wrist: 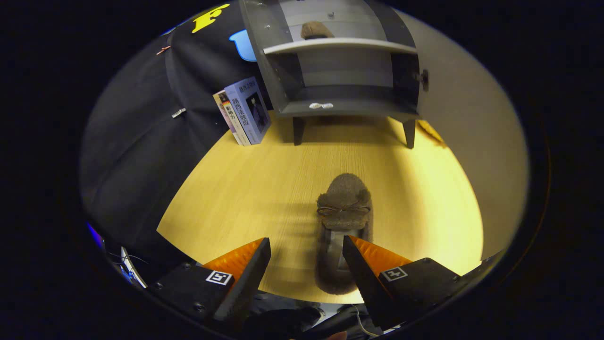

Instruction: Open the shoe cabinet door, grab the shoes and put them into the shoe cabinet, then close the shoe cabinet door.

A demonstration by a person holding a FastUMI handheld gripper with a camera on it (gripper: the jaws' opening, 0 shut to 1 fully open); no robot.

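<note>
Hovering over the near edge of the wooden bench (245, 189) with the jaws (306, 257) spread wide, gripping nothing. Lying between the two fingers, closer to the right one, a brown fuzzy slipper (344, 208) with a small bow across its top, heel toward the near edge and toe pointing away toward the far side. Overlapping the heel opening from this angle, the right finger (361, 264), though touching or not cannot be told; standing well apart from the slipper, the left finger (250, 269). Stretching bare beyond the toe, the middle of the bench. Standing on short dark legs at the far edge, a grey shoe cabinet (283, 61) with its front open, showing a pale shelf (339, 45) across the middle and a lower compartment beneath it. Resting on that shelf, toward its left end, a second brown slipper (315, 30). Swinging out at the cabinet's right side, what looks like the door with a dark knob (424, 79). Leaning at the far left corner of the bench, just beside the cabinet's left wall, two books (245, 111) propped against the black cloth wall (137, 156).
</note>
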